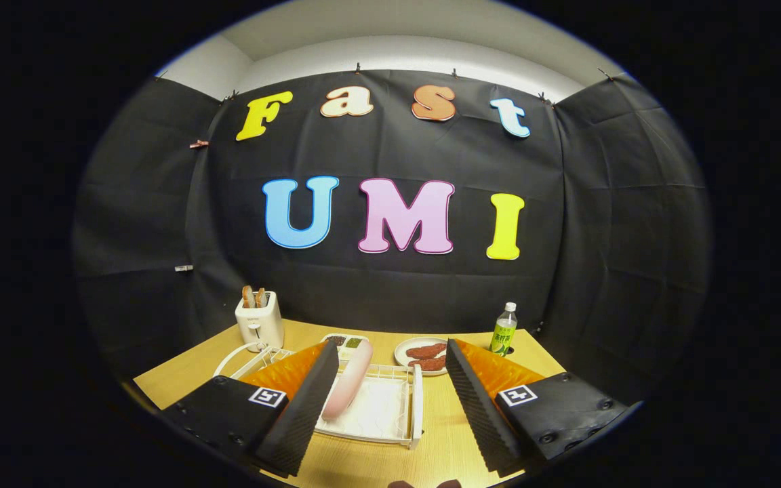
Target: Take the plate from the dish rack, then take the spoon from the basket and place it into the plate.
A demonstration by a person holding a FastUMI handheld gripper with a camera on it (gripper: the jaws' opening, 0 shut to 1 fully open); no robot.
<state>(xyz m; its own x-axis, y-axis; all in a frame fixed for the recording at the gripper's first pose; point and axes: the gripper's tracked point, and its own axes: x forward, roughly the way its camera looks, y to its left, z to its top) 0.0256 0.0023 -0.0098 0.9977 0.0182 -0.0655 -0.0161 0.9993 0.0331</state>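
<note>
A pink plate [348, 379] stands on edge in the white dish rack [390, 423] on the wooden table, just ahead of my left finger. My gripper [387, 400] is open, its two fingers spread wide above the rack, touching nothing. The plate lies nearer the left finger than the right one. The left finger [302, 407] hides the rack's left part. No spoon or basket can be made out.
A white toaster [259, 324] with toast stands at the back left, its cord running toward the rack. A small tray [344, 343] sits behind the rack. A plate of reddish food [423, 355] and a green bottle [504, 330] stand at the back right.
</note>
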